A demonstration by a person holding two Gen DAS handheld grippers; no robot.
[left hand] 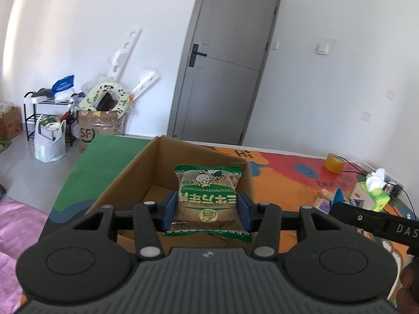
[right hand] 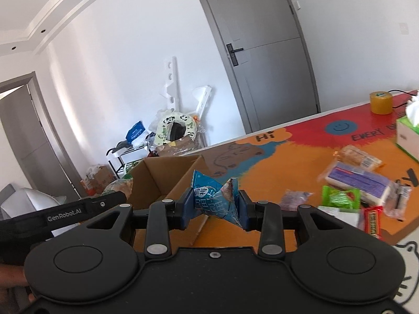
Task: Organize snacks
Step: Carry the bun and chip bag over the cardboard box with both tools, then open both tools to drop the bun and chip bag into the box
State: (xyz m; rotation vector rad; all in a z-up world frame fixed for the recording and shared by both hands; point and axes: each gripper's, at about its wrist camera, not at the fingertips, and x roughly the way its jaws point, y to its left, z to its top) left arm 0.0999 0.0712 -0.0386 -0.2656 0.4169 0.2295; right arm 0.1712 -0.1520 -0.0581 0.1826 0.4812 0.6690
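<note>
My left gripper (left hand: 208,206) is shut on a green-and-clear bread packet (left hand: 208,198), held upright over the open cardboard box (left hand: 125,178). In the right wrist view, my right gripper (right hand: 216,205) is shut on a crumpled blue snack packet (right hand: 217,196), just right of the same cardboard box (right hand: 154,180). The left gripper's black body (right hand: 62,216) shows at the left, carrying its packet beside the box. Several loose snacks (right hand: 358,180) lie on the colourful table mat (right hand: 275,167) to the right.
A yellow tape roll (right hand: 381,102) and a green tissue box (right hand: 408,136) stand at the table's far right. Beyond the table are a grey door (left hand: 222,60), a cluttered rack (left hand: 49,110) and cardboard boxes (left hand: 98,128) on the floor.
</note>
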